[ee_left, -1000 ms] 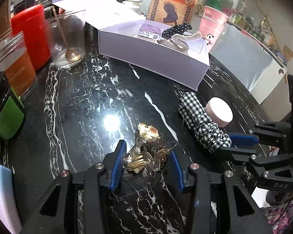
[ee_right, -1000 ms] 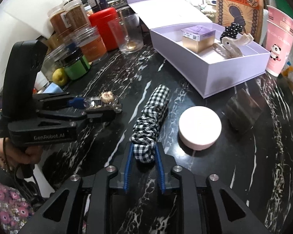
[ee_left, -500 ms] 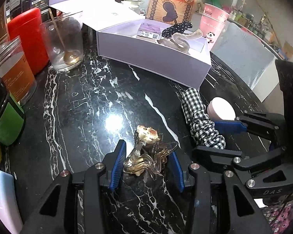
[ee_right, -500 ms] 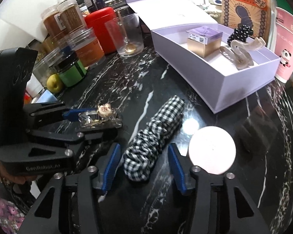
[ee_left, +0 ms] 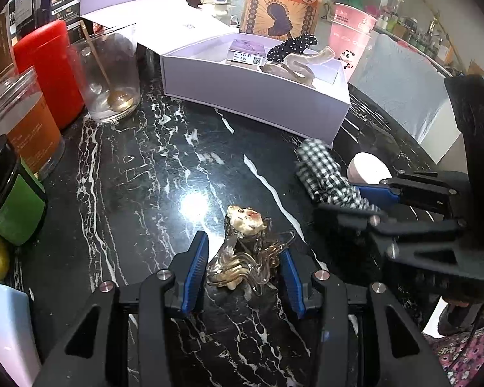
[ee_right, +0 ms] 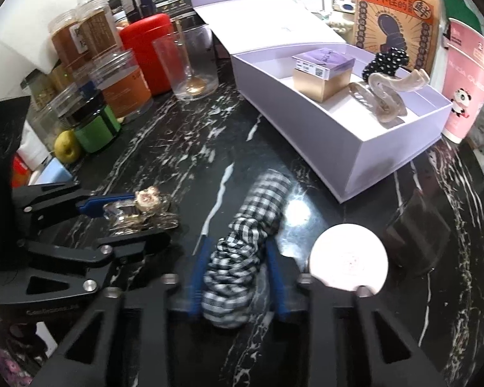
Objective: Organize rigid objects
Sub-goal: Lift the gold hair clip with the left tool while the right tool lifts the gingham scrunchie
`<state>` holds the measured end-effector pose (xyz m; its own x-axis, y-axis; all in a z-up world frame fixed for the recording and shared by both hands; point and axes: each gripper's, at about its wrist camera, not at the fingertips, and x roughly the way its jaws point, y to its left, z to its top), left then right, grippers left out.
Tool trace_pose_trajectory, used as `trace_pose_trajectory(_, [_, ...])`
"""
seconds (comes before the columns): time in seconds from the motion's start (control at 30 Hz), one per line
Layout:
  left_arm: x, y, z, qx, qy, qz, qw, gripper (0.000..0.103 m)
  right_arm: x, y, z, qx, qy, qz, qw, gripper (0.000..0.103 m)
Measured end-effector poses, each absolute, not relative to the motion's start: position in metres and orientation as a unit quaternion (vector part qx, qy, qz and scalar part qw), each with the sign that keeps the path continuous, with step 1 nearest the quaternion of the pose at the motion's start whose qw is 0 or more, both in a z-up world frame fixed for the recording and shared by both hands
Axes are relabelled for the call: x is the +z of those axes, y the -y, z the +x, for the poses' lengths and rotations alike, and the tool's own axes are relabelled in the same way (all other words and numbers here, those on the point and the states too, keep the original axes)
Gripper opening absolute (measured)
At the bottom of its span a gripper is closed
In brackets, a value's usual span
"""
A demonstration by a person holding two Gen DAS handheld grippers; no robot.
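Note:
A clear amber hair claw clip (ee_left: 247,254) with a small figure on top lies on the black marble table (ee_left: 138,174). My left gripper (ee_left: 243,269) is open with its blue pads on either side of the clip; the clip also shows in the right wrist view (ee_right: 142,211). A black-and-white checked scrunchie (ee_right: 245,235) lies between the blue pads of my right gripper (ee_right: 237,279), which is open around it. A round pink jar lid (ee_right: 348,261) sits just right of it. The open lilac box (ee_right: 368,148) behind holds a small gold box (ee_right: 322,74), a beige claw clip (ee_right: 387,96) and a dotted scrunchie (ee_right: 385,61).
Jars, a red canister (ee_right: 145,51) and a glass with a spoon (ee_right: 190,64) line the left side. A green-labelled jar (ee_right: 95,125) and a yellow fruit (ee_right: 66,145) stand nearer. Pink paper cups (ee_right: 468,80) and a snack bag (ee_right: 393,16) stand behind the box.
My right gripper opened from its tight grip on the checked scrunchie, then slid forward around it with the jaws narrowing. My left gripper stayed open around the amber clip.

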<state>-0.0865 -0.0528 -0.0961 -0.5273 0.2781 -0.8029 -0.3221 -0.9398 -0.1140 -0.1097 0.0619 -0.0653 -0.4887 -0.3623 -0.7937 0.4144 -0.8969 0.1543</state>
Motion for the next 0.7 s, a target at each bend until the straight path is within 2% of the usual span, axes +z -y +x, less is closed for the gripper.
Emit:
trace_pose_trajectory(0.1, [-0.096, 0.050, -0.084, 0.874, -0.036, -0.453, 0.169, 0.044, -0.065, -0.063, -0.110, -0.859, -0.027, 0.456, 0.230, 0.021])
trace_pose_trajectory(0.17, [-0.096, 0.049, -0.082, 0.875, -0.037, -0.451, 0.169, 0.040, -0.065, -0.064, -0.110, -0.854, -0.020, 0.462, 0.238, 0.020])
trace_pose_trajectory(0.7, [-0.078, 0.036, -0.081, 0.878, -0.020, -0.436, 0.196, 0.040, -0.046, -0.082, -0.097, -0.860, 0.025, 0.450, 0.240, 0.020])
